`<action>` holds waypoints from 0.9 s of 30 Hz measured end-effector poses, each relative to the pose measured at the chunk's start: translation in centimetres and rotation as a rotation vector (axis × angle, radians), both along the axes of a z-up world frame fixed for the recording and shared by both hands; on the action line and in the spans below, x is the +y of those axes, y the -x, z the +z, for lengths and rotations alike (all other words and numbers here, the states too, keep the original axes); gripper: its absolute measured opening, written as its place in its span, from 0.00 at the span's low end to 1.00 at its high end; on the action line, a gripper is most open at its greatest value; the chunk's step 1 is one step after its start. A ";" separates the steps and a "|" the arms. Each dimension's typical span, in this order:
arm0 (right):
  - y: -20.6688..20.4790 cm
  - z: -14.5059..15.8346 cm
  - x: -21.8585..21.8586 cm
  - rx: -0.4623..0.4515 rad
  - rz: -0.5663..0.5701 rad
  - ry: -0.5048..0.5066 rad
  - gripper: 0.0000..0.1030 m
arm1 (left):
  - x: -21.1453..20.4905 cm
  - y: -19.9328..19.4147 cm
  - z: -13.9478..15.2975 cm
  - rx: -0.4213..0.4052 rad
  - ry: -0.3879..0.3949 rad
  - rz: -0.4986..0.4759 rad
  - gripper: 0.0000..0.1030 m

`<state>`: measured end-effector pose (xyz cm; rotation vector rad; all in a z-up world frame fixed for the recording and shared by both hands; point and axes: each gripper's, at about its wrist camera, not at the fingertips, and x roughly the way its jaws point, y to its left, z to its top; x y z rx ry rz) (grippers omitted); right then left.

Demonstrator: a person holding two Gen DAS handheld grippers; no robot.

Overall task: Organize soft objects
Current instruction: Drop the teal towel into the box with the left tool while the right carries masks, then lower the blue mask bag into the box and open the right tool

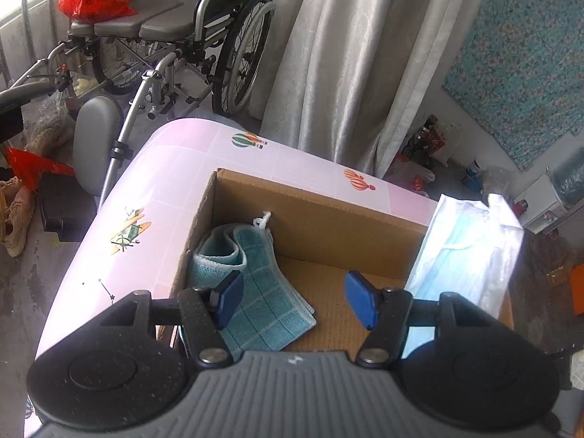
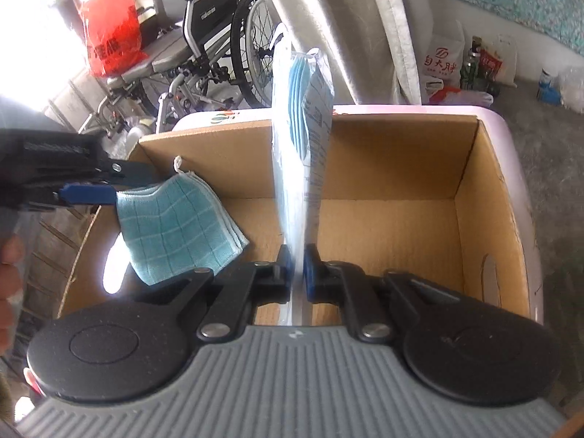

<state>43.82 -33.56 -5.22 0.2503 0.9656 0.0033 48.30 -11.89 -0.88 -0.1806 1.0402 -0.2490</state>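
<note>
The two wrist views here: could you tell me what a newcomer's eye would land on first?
Probably the open cardboard box on the pink table, with a folded teal cloth leaning in its left corner. Next, the pack of face masks held upright over the box's middle, pinched by the right gripper; the left gripper hangs open above the cloth. A wheelchair stands behind.

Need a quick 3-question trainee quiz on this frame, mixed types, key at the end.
1. True or false: the right gripper is shut on the pack of face masks.
2. Where is the teal cloth? A) on the pink tabletop B) inside the cardboard box C) on the wheelchair seat
3. Fill in: the left gripper is ____ above the box.

Key: 1 true; 2 B; 3 open
</note>
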 end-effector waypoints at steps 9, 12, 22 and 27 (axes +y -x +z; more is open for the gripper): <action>-6.2 -2.3 8.2 0.036 0.139 0.165 0.17 | 6.1 3.4 2.8 -0.072 0.067 0.059 0.63; -7.6 -3.5 9.7 0.055 0.188 0.161 0.22 | 7.6 3.9 2.9 -0.087 0.069 0.078 0.63; -11.6 -7.1 11.4 0.235 0.197 0.127 0.22 | 10.4 4.4 2.3 -0.079 0.098 0.107 0.63; -12.8 -7.0 9.9 0.370 0.115 0.024 0.20 | 10.9 4.4 2.1 -0.077 0.106 0.111 0.63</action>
